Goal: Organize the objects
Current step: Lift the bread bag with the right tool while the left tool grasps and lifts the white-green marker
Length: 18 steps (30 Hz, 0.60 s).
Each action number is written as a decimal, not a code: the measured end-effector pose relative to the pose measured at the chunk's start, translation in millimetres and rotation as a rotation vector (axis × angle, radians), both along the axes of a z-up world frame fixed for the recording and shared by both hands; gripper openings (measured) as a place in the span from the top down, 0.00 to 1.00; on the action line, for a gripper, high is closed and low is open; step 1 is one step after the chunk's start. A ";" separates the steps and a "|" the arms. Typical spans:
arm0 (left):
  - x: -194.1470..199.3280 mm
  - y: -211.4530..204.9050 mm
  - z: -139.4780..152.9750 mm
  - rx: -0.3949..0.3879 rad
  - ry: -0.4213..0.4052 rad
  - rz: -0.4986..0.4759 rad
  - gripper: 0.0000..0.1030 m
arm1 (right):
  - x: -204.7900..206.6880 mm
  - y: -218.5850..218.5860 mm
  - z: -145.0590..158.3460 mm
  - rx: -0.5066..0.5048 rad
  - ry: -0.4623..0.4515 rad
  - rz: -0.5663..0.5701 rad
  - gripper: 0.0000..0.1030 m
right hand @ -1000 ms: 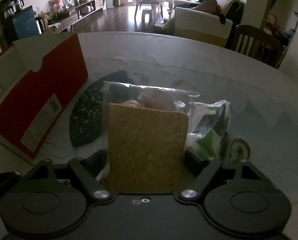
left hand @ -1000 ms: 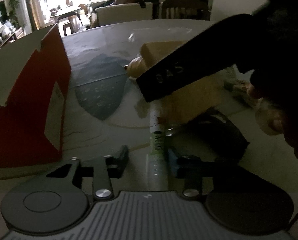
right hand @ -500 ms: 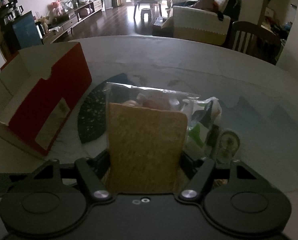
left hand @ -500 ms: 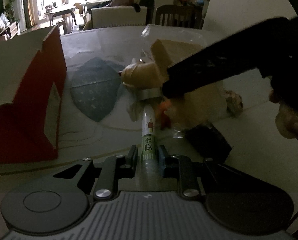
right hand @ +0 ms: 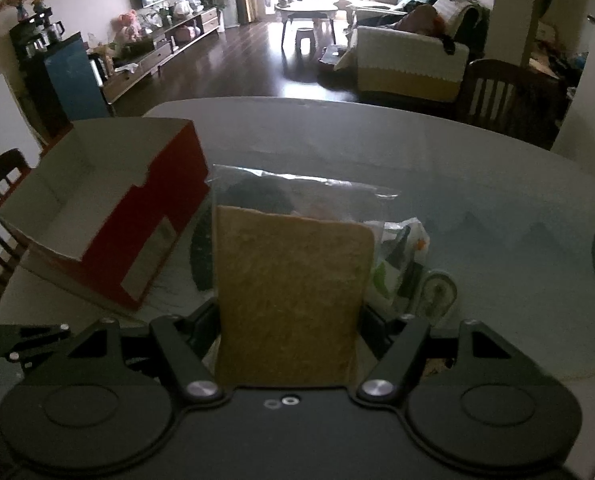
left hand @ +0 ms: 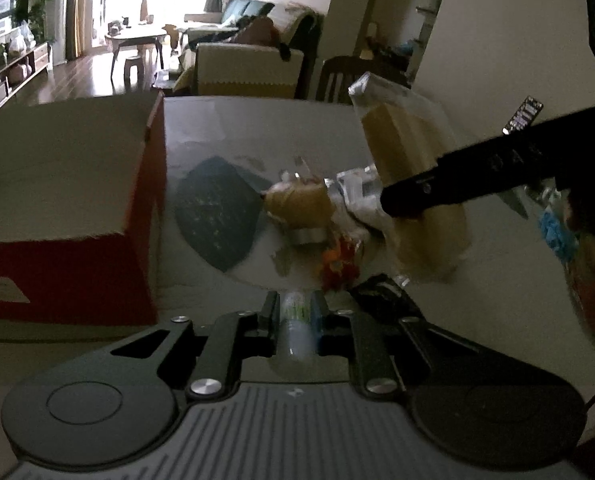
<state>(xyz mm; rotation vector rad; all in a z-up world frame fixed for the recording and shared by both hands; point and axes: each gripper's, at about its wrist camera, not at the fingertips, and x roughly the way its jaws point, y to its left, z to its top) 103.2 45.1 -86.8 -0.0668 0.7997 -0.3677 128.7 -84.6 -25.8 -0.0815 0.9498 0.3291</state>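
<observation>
Left wrist view: the left tongs [left hand: 295, 312] pinch a slim clear tube [left hand: 296, 320] above the counter [left hand: 257, 128], beside the red cardboard box [left hand: 69, 208]. Right wrist view: the right tongs [right hand: 289, 320] clamp a bagged brown sponge [right hand: 291, 292], raised over the counter's packets [right hand: 397, 264].

The open box [right hand: 109, 216] sits on the worktop [right hand: 477, 184] at the left. Right of the box lies a flat mat [left hand: 217, 216], and right of the box again, beyond the mat, a heap of small packets [right hand: 401, 264]. Behind the box, past the worktop's far edge, stands a chair [right hand: 509, 100].
</observation>
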 end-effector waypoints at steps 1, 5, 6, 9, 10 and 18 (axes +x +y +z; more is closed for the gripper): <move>-0.7 4.4 2.6 -0.010 -0.003 0.005 0.87 | -0.7 1.1 2.9 -0.005 0.000 0.004 0.31; -2.7 15.2 15.3 -0.037 -0.014 0.006 0.88 | -3.5 5.6 13.9 -0.004 -0.006 0.030 0.31; -3.2 18.1 18.0 -0.052 -0.010 0.004 0.89 | -3.4 7.3 16.8 -0.007 -0.008 0.033 0.31; -3.8 27.6 32.5 -0.088 -0.024 -0.004 1.00 | -2.9 11.3 25.5 0.008 -0.008 0.051 0.31; -3.2 31.7 38.5 -0.097 -0.031 -0.005 1.00 | -1.9 13.4 28.3 0.008 -0.009 0.059 0.31; 7.7 44.2 61.9 -0.073 -0.057 -0.104 1.00 | 1.9 25.4 40.1 -0.007 -0.042 0.085 0.31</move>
